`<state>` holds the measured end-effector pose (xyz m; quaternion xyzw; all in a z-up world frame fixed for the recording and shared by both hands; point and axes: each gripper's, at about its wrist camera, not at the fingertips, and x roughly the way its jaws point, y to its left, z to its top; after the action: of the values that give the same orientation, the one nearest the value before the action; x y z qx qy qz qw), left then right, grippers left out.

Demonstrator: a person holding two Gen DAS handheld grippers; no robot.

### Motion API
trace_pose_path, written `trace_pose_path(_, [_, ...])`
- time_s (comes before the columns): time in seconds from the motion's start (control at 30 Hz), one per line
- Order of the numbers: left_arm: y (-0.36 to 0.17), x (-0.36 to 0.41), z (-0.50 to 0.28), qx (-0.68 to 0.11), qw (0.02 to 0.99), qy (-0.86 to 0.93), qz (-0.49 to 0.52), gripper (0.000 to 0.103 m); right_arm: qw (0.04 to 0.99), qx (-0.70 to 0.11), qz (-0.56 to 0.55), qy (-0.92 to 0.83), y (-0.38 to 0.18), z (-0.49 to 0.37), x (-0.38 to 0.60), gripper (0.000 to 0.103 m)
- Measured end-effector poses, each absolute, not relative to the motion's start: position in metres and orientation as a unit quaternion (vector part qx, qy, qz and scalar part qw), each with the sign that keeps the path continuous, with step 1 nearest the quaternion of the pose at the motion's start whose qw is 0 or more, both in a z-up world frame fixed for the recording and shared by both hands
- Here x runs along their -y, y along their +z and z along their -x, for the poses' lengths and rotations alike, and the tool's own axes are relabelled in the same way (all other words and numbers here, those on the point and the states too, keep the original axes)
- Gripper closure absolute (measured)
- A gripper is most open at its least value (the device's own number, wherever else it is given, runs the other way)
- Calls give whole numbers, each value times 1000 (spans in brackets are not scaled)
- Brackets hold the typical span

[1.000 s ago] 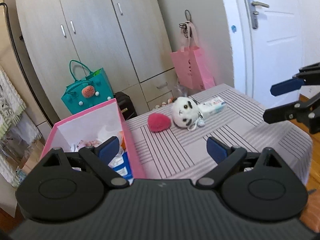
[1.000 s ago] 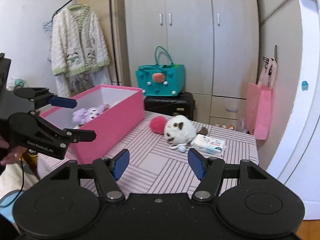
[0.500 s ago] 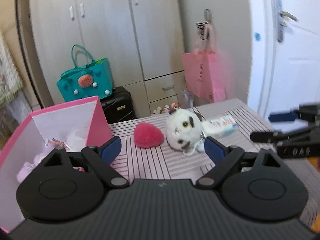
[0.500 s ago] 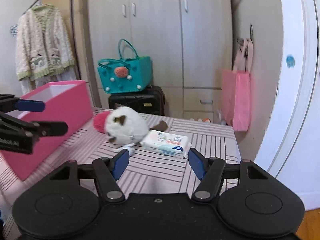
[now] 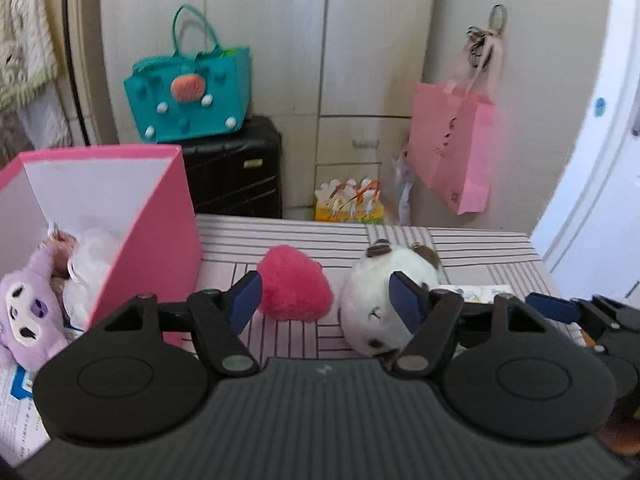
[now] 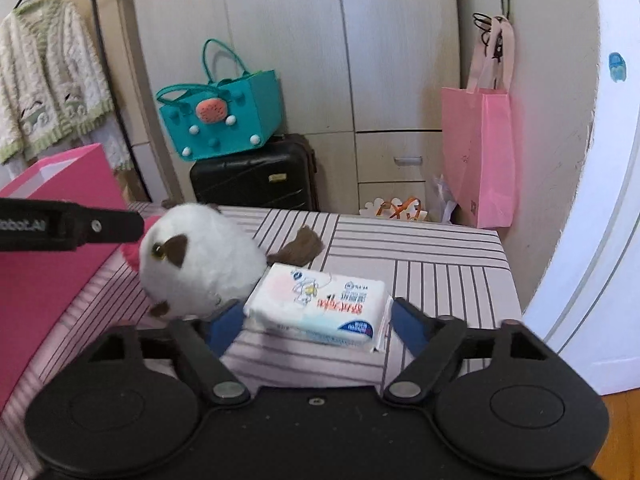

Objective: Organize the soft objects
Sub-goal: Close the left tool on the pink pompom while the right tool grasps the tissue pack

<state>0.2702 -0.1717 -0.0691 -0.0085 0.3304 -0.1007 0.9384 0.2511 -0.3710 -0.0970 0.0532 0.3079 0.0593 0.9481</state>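
On striped table [image 5: 480, 248], fluffy pink heart [image 5: 295, 289] between closing left claw [image 5: 325, 301], right claw [image 6: 318, 322] widening round tissue pack [image 6: 320, 306].

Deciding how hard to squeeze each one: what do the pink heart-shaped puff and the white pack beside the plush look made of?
Pink heart puff: looks like long-pile faux fur, matte, with fuzzy edges, probably over soft filling. Tissue pack: glossy plastic film wrapper, printed and slightly wrinkled with a sealed seam at its end; the contents are hidden, probably soft paper or wipes.
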Motion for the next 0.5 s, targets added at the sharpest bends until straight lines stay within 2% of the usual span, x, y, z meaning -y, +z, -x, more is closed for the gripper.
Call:
trace_pose_path(0.27, [-77,173,-292,-328,942,-60,32,35,944,-325,-29,48,-105,-269,358,11])
trace_pose_path(0.33, [-77,173,-296,-325,944,-54,32,36,945,-324,-3,42,-108,-270,353,11])
trace_pose_path(0.4, [-77,170,-295,-324,944,-58,41,43,946,-321,4,40,-108,-269,351,11])
trace_pose_path(0.5, [-78,167,-290,-326,941,-77,57,43,948,-317,-2,43,-108,-267,355,12])
